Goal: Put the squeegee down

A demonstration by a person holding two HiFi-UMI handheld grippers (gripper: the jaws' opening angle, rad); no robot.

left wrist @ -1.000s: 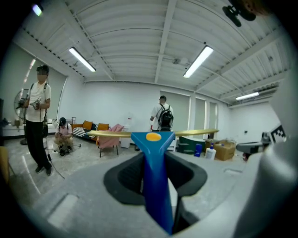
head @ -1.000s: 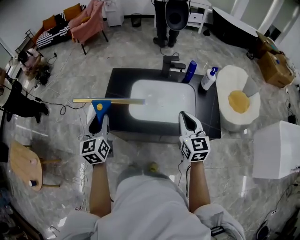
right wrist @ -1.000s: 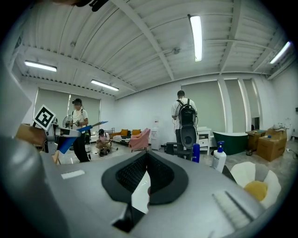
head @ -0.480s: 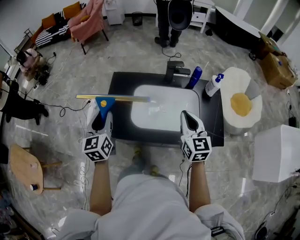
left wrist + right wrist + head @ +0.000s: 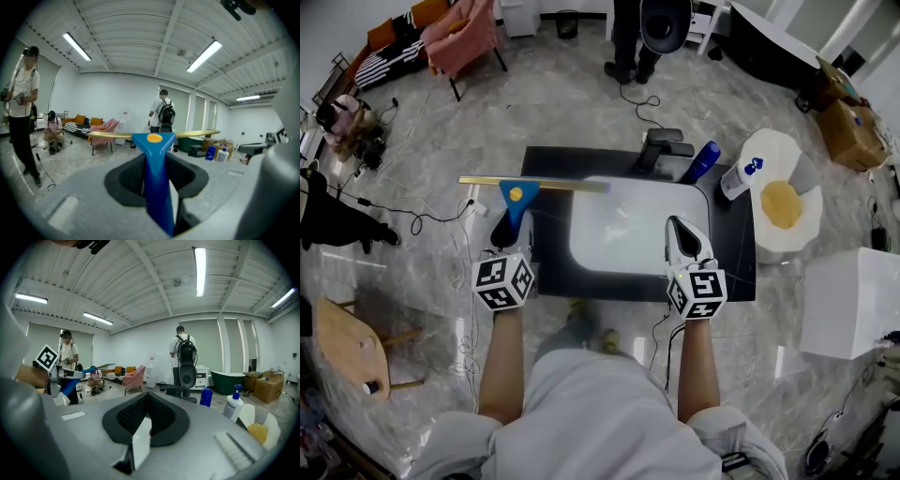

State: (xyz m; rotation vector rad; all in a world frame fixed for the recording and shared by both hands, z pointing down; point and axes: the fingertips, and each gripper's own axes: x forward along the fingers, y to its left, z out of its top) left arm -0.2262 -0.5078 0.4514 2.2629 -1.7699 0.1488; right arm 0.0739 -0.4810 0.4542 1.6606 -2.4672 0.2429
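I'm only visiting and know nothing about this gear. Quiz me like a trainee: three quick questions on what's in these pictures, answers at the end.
1. True or false: the left tool grips the squeegee by its handle.
2. Multiple choice: that handle is A) red B) blue C) green.
3. Fill in: the blue bottle stands beside the black ____ behind the white basin.
Key: 1 true; 2 B; 3 faucet.

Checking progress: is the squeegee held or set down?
Held: the left claw clamps the squeegee by its blue handle, blade in midair.
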